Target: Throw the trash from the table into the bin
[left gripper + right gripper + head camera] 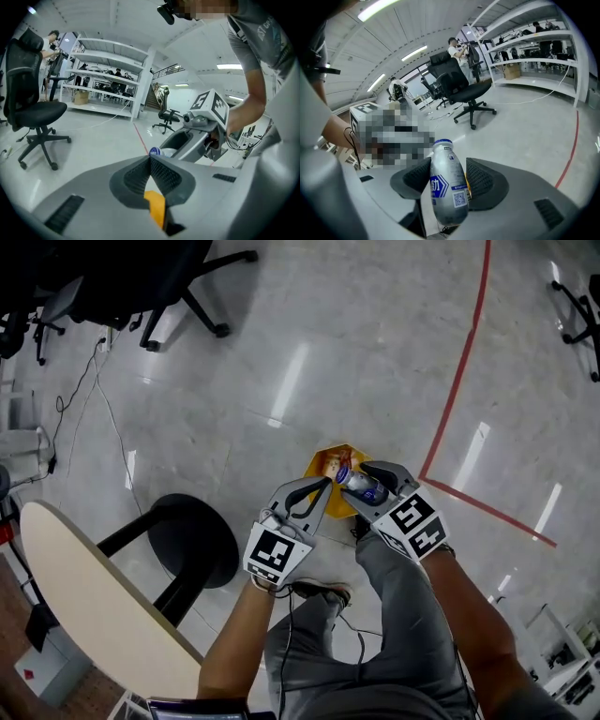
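Silver-grey bottle (447, 187) with a blue cap and a blue label is pinched between the two jaws of the right gripper (448, 165). In the right gripper view the ribbed black pads press on its sides about midway along its body. The rounded base hangs back toward the camera and the capped neck sticks out past the jaw tips.

The bottle's long axis runs roughly along the jaws, and the cap leans a little to the left in that view. A small square code on the label faces the camera.

From the head view, the bottle (361, 486) lies slanted, its cap toward the upper left and its base toward the right gripper (371, 474). It is held above the floor over the near edge of a yellow bin (316, 472), which has some pale scraps inside.

The left gripper (322, 488) sits just beside the right one, also over the bin. In the left gripper view, the left gripper (150, 158) has its jaw tips pressed together with nothing between them. A strip of yellow shows through the gap behind the tips, and the bottle's cap (155, 151) peeks just beyond them.

A pale round table (84, 596) and a black stool (192, 540) stand to the person's left. A red line (459, 381) crosses the glossy grey floor.
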Motion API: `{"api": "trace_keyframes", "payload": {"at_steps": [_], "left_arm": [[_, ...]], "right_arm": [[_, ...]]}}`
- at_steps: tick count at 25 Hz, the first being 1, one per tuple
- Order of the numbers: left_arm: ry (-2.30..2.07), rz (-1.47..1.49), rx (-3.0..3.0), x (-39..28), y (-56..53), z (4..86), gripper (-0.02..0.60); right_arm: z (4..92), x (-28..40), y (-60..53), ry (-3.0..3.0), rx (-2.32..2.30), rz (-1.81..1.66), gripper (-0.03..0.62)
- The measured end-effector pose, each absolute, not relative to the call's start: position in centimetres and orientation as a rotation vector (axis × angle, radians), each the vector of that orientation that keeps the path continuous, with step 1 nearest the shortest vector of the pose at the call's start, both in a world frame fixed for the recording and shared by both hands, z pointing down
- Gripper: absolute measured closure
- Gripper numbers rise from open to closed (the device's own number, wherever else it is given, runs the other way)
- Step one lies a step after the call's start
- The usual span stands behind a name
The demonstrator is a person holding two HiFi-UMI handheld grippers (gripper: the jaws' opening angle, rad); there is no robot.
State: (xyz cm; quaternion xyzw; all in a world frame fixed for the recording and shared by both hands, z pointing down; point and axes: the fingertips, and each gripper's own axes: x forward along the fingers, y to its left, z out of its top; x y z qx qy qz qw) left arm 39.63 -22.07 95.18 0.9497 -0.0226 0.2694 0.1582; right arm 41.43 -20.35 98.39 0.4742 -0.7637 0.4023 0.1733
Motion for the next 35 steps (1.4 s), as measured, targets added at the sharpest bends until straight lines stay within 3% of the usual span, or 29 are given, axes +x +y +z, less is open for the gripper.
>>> {"api": "trace_keyframes", "payload": {"at_steps": [8, 24, 25, 29, 35], "left_arm": [[-0.054, 0.827, 2.663, 39.4, -21.2, 96.2, 0.538], [-0.144, 0.725, 2.757, 33.5, -20.1, 81.3, 0.538], [-0.156, 0.716, 2.764, 32.9, -20.0, 79.7, 0.538], [-0.214, 0.679, 2.792, 31.2, -20.3, 74.2, 0.538], [-0.325, 0.568, 2.859, 25.7, -19.1, 62.8, 0.538]], "right_arm": [[100.9, 40.1, -19.1, -2.128, 1.221, 1.201, 0.359], [86.0, 34.6, -18.9, -2.203, 1.290, 1.063, 0.361], [84.3, 34.2, -18.8, -2.208, 1.301, 1.051, 0.371], [78.8, 33.9, -19.2, -2.226, 1.349, 1.004, 0.579], [67.1, 30.6, -18.8, -2.292, 1.360, 0.884, 0.585]]}}
